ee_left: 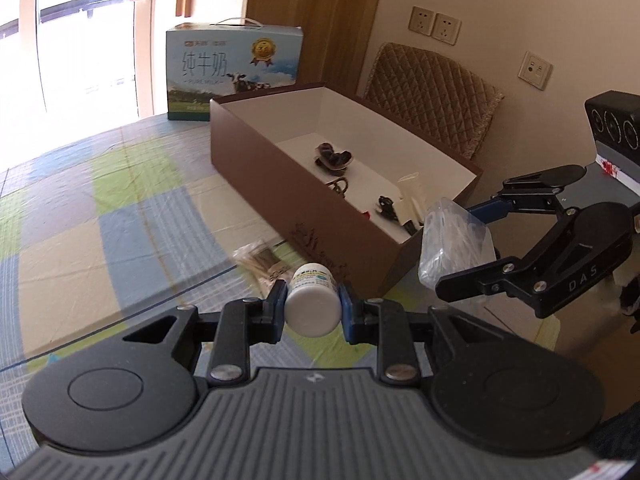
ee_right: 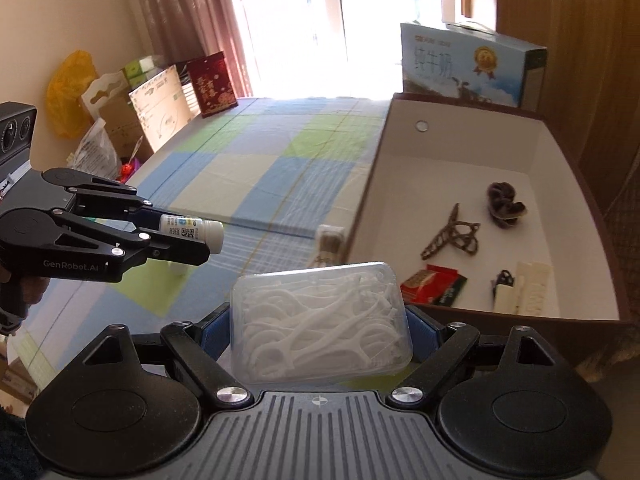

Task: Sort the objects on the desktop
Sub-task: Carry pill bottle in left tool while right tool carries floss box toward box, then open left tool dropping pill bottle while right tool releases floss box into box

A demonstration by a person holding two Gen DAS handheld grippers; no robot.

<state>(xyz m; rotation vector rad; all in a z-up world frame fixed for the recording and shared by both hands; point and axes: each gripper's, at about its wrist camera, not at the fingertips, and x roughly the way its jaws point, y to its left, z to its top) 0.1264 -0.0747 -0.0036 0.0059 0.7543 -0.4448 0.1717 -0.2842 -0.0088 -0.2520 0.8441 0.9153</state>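
Note:
My left gripper (ee_left: 313,307) is shut on a small white pill bottle (ee_left: 312,300), held above the checked tablecloth; the right wrist view shows the same bottle (ee_right: 192,232) lying sideways between the left gripper's fingers (ee_right: 176,236). My right gripper (ee_right: 320,332) is shut on a clear plastic box of white floss picks (ee_right: 320,320), just in front of the near wall of the brown open box (ee_right: 520,316). In the left wrist view that floss box (ee_left: 452,244) hangs beside the brown box's corner (ee_left: 404,256). Inside lie hair clips, a red packet (ee_right: 434,284) and white items.
A packet of wooden sticks (ee_left: 264,262) lies on the cloth beside the brown box. A blue milk carton (ee_left: 234,72) stands behind the box. A quilted chair back (ee_left: 432,92) is at the wall. Cardboard boxes and bags (ee_right: 160,108) stand past the table's left edge.

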